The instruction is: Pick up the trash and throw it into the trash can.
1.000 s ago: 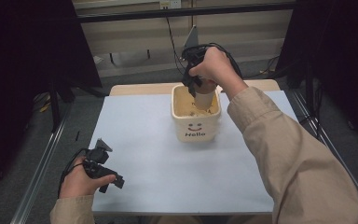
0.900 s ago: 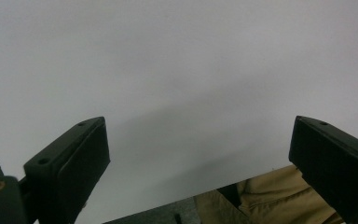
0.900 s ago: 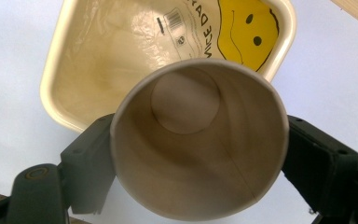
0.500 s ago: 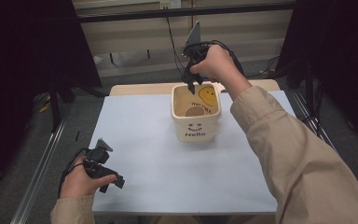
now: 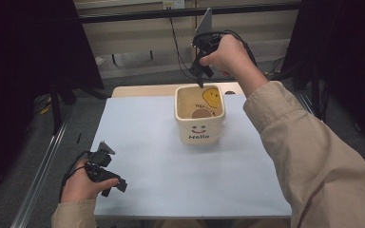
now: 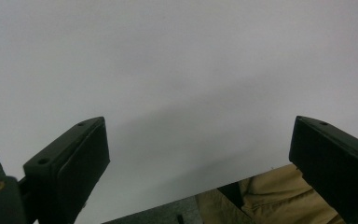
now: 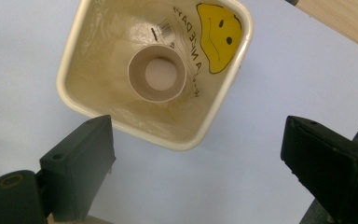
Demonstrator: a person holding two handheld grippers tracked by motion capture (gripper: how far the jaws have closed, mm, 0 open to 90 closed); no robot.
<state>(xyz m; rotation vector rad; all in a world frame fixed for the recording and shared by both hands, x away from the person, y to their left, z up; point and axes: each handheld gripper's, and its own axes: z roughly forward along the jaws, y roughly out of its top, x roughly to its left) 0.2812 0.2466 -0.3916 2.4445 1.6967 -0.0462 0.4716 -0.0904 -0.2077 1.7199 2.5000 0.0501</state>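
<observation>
I hold my right gripper [image 5: 201,80] released above the cream bin [image 5: 200,127] where a cardboard roll [image 7: 157,73] stands, my left gripper [image 5: 115,185] gaping empty over the table [image 5: 161,171].

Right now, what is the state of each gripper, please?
Left gripper: jaws open, holding nothing, above the table.
Right gripper: jaws open, empty, above the bin.
</observation>
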